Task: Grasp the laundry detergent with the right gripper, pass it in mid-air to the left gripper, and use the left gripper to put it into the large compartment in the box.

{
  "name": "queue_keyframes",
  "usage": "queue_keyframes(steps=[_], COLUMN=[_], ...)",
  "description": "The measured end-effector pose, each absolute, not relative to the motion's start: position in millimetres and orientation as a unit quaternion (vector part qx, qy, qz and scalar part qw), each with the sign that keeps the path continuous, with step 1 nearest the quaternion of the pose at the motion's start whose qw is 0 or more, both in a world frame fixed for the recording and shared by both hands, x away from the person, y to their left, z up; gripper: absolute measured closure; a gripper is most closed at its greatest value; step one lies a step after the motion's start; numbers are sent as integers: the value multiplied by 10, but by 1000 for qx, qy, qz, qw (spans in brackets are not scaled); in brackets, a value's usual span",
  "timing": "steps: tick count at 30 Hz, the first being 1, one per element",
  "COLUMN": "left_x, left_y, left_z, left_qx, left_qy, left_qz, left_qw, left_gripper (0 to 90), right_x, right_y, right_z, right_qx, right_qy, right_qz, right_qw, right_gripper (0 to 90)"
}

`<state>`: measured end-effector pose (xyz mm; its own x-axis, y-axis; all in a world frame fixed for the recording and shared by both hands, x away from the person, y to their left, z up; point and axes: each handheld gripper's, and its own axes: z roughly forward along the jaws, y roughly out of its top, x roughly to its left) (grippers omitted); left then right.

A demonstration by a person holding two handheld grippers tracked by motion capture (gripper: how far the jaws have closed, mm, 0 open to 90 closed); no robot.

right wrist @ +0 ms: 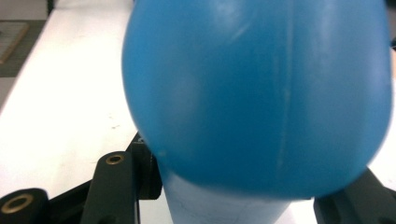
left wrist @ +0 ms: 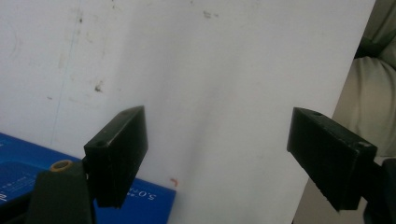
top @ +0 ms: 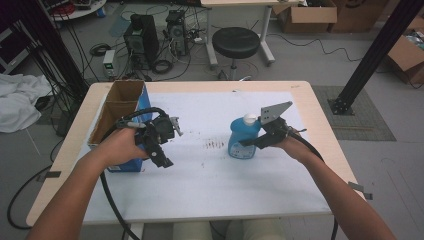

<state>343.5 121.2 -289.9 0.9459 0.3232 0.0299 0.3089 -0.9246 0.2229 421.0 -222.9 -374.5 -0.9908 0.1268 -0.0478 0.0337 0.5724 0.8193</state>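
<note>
A blue bottle (top: 243, 139) with a white cap (top: 249, 118) stands upright on the white sheet (top: 215, 175), right of the table's middle. My right gripper (top: 251, 142) is shut on the blue bottle from its right side. In the right gripper view the blue bottle (right wrist: 257, 93) bulges close in front, with a black jaw low on each side of it. My left gripper (top: 161, 156) hangs open over the sheet beside a blue carton (top: 125, 165). In the left gripper view the left gripper (left wrist: 217, 144) has nothing between its jaws, and the carton's corner (left wrist: 144, 203) lies at bottom left.
The carton's open brown inside (top: 120, 107) faces the table's far left edge. Small brown marks (top: 215, 145) dot the sheet's middle. Beyond the table stand a black stool (top: 236, 42), computer towers (top: 142, 37) with cables, and a black post (top: 372, 62) at right.
</note>
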Motion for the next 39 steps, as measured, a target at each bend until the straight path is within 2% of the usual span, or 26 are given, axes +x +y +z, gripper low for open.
queue_keyframes(steps=[11, 18, 39], left_x=[3448, 3482, 3567], left_y=[1036, 743, 238], left_z=[-2617, -2332, -2146], left_qx=[978, 980, 989], left_qy=[147, 117, 64], left_qz=[52, 67, 49], left_qw=[136, 146, 124], left_gripper=[208, 206, 203], right_x=[4075, 3969, 3814], right_y=[-2234, -2229, -1991], right_z=[-3519, -3346, -3226], right_qx=[31, 23, -8], right_qy=[887, 888, 895], right_qz=[459, 457, 446], right_qw=[47, 36, 12], right_gripper=[444, 444, 444])
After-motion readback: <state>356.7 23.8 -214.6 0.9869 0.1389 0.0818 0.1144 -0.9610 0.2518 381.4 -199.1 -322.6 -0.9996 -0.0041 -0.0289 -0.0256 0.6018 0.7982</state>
